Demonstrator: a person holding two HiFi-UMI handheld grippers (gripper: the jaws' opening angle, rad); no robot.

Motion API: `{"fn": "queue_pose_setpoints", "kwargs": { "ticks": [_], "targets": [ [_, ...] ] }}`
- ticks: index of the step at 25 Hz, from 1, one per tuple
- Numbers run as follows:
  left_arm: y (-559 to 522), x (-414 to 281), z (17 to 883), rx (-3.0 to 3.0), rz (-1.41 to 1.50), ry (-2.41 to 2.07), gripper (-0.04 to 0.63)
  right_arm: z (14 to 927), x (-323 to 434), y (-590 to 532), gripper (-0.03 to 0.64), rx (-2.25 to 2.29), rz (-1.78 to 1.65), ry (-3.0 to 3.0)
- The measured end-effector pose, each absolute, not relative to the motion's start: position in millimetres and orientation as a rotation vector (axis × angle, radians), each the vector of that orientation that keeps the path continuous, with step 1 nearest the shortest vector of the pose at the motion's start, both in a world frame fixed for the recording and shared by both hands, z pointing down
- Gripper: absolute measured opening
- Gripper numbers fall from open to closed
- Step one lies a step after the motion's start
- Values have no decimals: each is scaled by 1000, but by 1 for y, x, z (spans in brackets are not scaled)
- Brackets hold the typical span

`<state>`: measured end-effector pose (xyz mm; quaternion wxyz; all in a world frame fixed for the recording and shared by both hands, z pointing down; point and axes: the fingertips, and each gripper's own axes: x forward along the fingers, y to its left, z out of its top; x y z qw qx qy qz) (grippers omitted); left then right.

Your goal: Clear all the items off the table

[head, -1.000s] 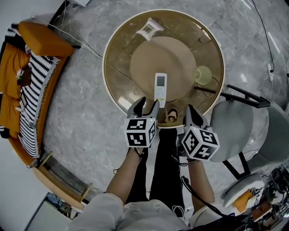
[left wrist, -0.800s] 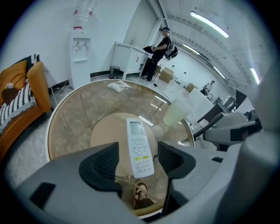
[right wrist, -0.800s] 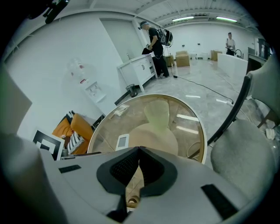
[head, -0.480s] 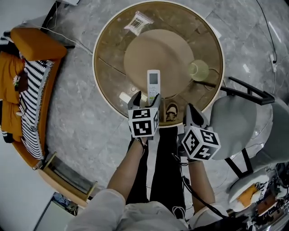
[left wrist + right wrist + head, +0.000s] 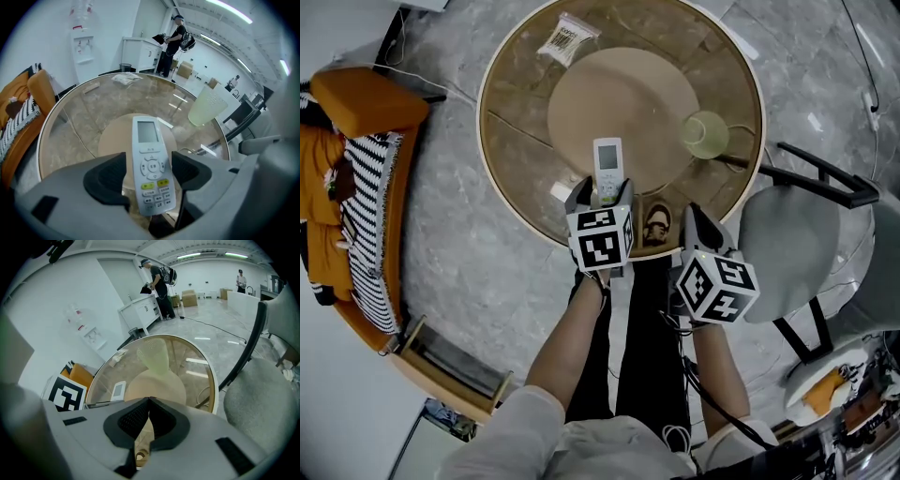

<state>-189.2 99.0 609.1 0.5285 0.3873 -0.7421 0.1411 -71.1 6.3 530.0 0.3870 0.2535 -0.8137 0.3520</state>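
Note:
A white remote control [image 5: 607, 167] lies on the round glass table [image 5: 502, 202], screen end away from me. My left gripper [image 5: 600, 195] straddles its near end; in the left gripper view the remote [image 5: 151, 168] sits between the pads [image 5: 112, 176] with a gap on each side. These jaws have just been opening and stand open. My right gripper [image 5: 698, 225] hovers at the table's near edge, its pads [image 5: 136, 420] meeting with nothing between them. A pale green cup [image 5: 705, 134] stands at the right, and a clear packet [image 5: 562, 37] lies at the far side.
A grey chair [image 5: 787, 253] stands right of the table, close to my right gripper. An orange sofa [image 5: 356, 103] with a striped cloth is at the left. A small white object [image 5: 560, 192] lies near the table's front-left rim. My legs and a shoe show through the glass.
My left gripper has moved forward and down over the table, so the remote's near end now lies between its jaws. The right gripper has sunk a little toward the rim.

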Motion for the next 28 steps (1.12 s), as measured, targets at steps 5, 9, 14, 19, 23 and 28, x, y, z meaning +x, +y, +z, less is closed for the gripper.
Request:
{"fn": "queue_pose_setpoints", "kwargs": {
  "ticks": [5,9,14,19,23,28],
  "targets": [
    [102,-188,615,896,440,-1764,300,532,-68,1,24,653,897,-2067],
    [106,-190,618,885,490,-1745,264,533,-68,-2,23,656,899,-2067],
    [105,-189,616,921,493,-1722,259,535,-67,-2,23,660,908,-2069],
    [107,-188,609,932,421,-1733,259,538,-66,1,24,657,911,-2072],
    [109,-179,597,959,418,-1726,259,537,-60,0,23,682,923,-2074],
    [111,-159,581,1004,420,-1693,259,528,-45,-4,23,753,964,-2074]
  ]
}}
